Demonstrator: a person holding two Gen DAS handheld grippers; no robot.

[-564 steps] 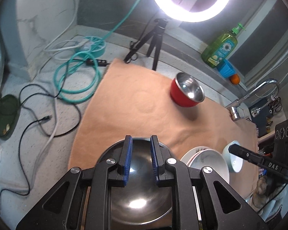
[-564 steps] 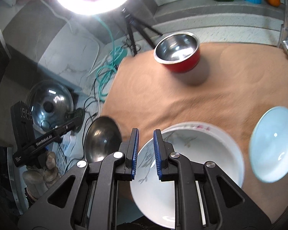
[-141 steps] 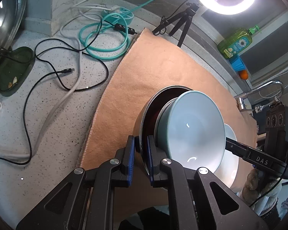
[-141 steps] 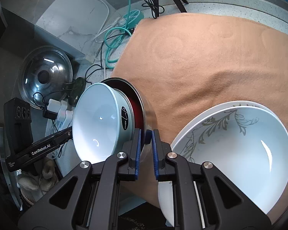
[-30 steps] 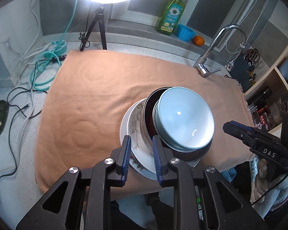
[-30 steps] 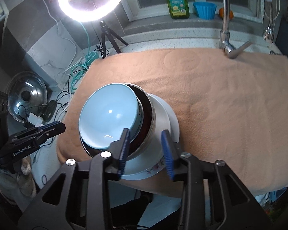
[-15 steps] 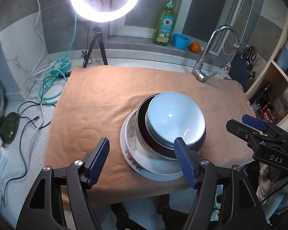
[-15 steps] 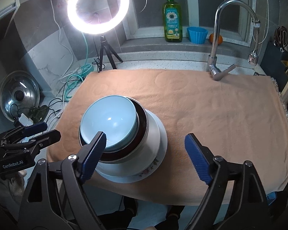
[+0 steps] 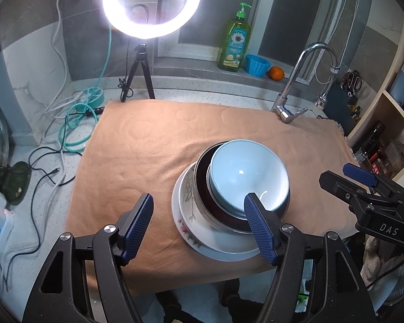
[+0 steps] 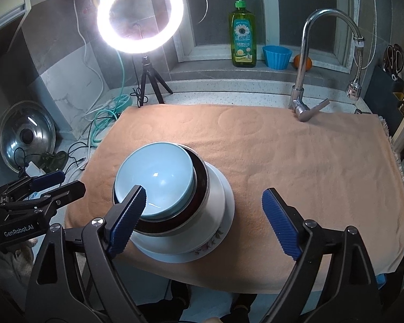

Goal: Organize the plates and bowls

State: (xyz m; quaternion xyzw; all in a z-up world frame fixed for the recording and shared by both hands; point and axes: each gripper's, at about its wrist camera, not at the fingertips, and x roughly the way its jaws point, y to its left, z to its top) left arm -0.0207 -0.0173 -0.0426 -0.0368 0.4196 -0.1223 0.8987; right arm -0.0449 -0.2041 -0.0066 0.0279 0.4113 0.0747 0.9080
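Note:
One stack stands on the orange towel [image 9: 148, 161] near its front edge. A white floral plate [image 9: 191, 231] lies at the bottom, with a white bowl [image 10: 215, 196], a steel bowl with a dark red inside [image 9: 202, 177] and a pale blue bowl [image 9: 245, 172] nested on top. The stack also shows in the right wrist view [image 10: 156, 177]. My left gripper [image 9: 199, 226] is open and empty, raised above and in front of the stack. My right gripper [image 10: 204, 215] is open and empty, also raised in front of it.
A ring light on a tripod [image 9: 150, 2] stands at the back left, with coiled cables [image 9: 78, 123] beside it. A tap [image 9: 296, 86], a soap bottle [image 9: 235, 45], a blue cup [image 9: 257, 64] and an orange [image 9: 276, 73] are at the back. A pot lid [image 10: 27, 134] leans at the left.
Both grippers have let go of the stack, opened wide and drawn back and up from it. The stack now rests on the towel.

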